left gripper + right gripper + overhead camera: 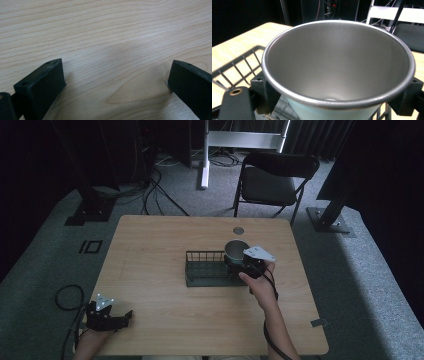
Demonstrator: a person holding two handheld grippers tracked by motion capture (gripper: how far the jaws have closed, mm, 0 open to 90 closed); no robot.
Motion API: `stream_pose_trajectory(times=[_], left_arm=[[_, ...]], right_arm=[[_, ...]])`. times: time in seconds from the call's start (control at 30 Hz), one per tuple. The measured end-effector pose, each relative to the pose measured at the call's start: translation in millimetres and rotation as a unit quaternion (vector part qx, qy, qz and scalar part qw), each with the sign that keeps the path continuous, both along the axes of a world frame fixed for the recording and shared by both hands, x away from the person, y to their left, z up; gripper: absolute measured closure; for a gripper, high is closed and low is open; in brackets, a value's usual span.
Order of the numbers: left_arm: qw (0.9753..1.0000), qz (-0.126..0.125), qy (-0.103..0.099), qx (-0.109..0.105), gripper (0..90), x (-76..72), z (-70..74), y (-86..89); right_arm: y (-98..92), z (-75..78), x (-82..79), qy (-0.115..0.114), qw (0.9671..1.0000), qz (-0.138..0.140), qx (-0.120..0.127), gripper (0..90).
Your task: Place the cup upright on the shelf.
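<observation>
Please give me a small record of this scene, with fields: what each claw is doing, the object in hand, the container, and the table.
right claw: shut on the metal cup, one jaw on each side of its wall
metal cup: upright, open end up, looks empty, over the right end of the wire basket
wire basket: dark, near the middle of the wooden table
left claw: open, holds nothing, low over bare wood at the near left corner

Spread tool (pixel 113 82) over bare table (pixel 105 30)
</observation>
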State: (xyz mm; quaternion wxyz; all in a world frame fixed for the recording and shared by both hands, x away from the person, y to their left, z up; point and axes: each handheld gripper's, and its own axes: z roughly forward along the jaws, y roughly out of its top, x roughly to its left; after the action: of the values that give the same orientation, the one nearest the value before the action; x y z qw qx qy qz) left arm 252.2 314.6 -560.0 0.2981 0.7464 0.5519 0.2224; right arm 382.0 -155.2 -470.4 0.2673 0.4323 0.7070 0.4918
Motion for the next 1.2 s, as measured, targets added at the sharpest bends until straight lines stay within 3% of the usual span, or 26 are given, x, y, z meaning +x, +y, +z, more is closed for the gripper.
stream_pose_trajectory(times=[0.17, 0.47, 0.7, 0.93, 1.1, 1.2], left_arm=[[1.0000, 0.000, 0.000, 0.000, 1.4, 0.0, 0.0, 0.0], [1.0000, 0.000, 0.000, 0.000, 1.4, 0.0, 0.0, 0.0], [1.0000, 0.000, 0.000, 0.000, 1.4, 0.0, 0.0, 0.0], [1.0000, 0.000, 0.000, 0.000, 1.4, 0.0, 0.0, 0.0], [1.0000, 0.000, 0.000, 0.000, 1.4, 0.0, 0.0, 0.0], [1.0000, 0.000, 0.000, 0.000, 1.4, 0.0, 0.0, 0.0]], right_arm=[[-0.8, -10.4, -0.4, 0.005, 1.0000, -0.004, -0.007, 14.0], [-1.6, -10.3, -1.1, 0.007, 1.0000, 0.000, -0.003, 13.4], [-9.0, -2.7, -11.6, 0.012, 0.9999, 0.006, 0.004, 11.2], [-21.6, 3.1, -25.5, 0.008, 0.9999, 0.008, -0.009, 11.2], [-33.1, -0.2, -35.5, 0.010, 0.9999, 0.001, -0.006, 11.2], [-40.6, -5.3, -41.8, 0.013, 0.9998, 0.001, -0.017, 11.2]])
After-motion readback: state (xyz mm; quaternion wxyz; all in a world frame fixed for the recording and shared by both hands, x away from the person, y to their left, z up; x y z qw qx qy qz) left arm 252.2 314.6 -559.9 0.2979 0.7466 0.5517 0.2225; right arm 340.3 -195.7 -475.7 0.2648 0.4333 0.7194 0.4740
